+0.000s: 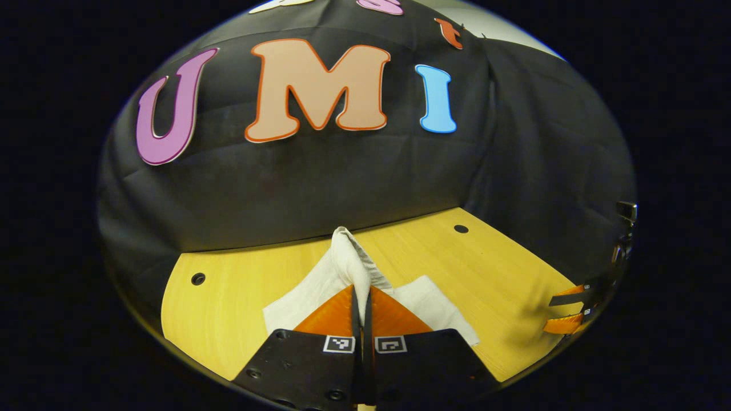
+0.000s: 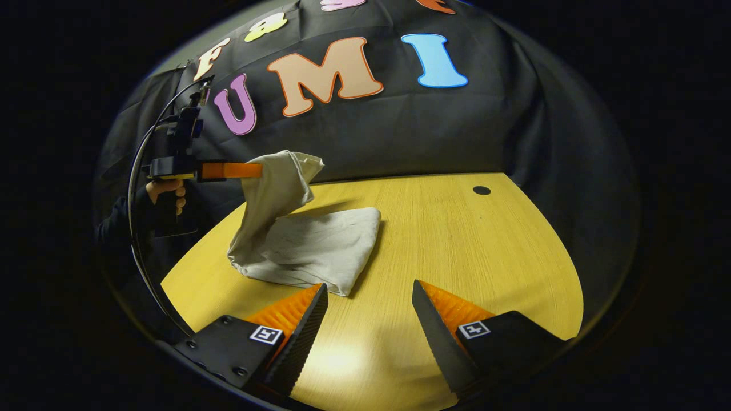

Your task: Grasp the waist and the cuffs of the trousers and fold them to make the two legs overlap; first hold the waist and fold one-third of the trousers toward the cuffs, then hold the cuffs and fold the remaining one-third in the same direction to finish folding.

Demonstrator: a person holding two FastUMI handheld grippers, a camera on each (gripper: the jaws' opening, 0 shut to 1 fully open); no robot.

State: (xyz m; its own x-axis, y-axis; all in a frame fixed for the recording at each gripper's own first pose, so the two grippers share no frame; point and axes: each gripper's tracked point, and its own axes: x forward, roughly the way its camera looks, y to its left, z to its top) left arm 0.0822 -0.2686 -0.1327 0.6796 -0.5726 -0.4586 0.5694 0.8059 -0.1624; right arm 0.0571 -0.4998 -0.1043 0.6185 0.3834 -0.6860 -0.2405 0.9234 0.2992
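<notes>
left gripper lifts one end of the trousers, right gripper waits spread and empty

we see the left gripper (image 1: 361, 297) with its fingers pressed together on a pinch of the pale trousers (image 2: 311, 245), raising that end above the worktop (image 2: 457, 240) while the rest lies part-folded toward the worktop's left edge in the right gripper view. the right gripper (image 2: 368, 319) hangs over the near edge with its fingers wide apart, holding nothing, just beside the cloth's near corner. our worry is that a single pinch point lets the raised end droop and twist, so the fold could land crooked or bunched; a thin hold could also slip, dropping the cloth short. the lower layer, unpinned, might drag along with the lift.
</notes>
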